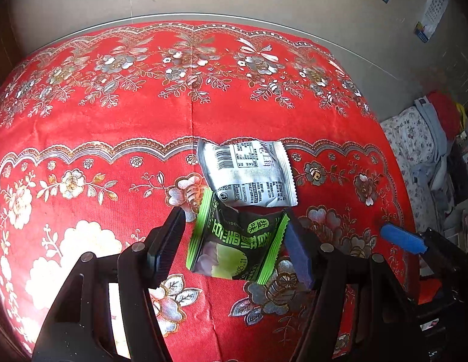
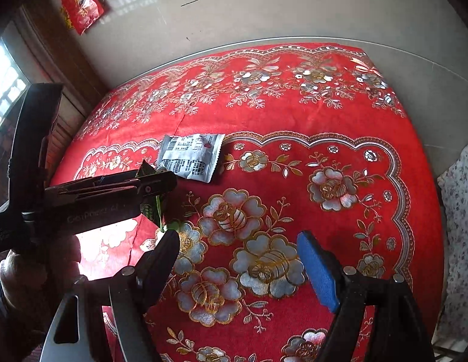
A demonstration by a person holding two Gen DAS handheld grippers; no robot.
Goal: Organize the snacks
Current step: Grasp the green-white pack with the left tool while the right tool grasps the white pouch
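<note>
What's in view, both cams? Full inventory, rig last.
green packet: 1, black with green edges, between the left fingers; right edge touches the blue pad, left pad apart
white packet: 1, silver-white, barcode up, flat on the cloth just beyond the green packet
tablecloth: 1, red with gold and silver flowers, covering the table
red hanging: 1, red, on the wall
calendar: 1, white, on the wall
bedding: floral, beside the table
left gripper: 1, black, around the green packet
right gripper: 1, black, open over bare cloth
hand: 1, holding the left gripper
</note>
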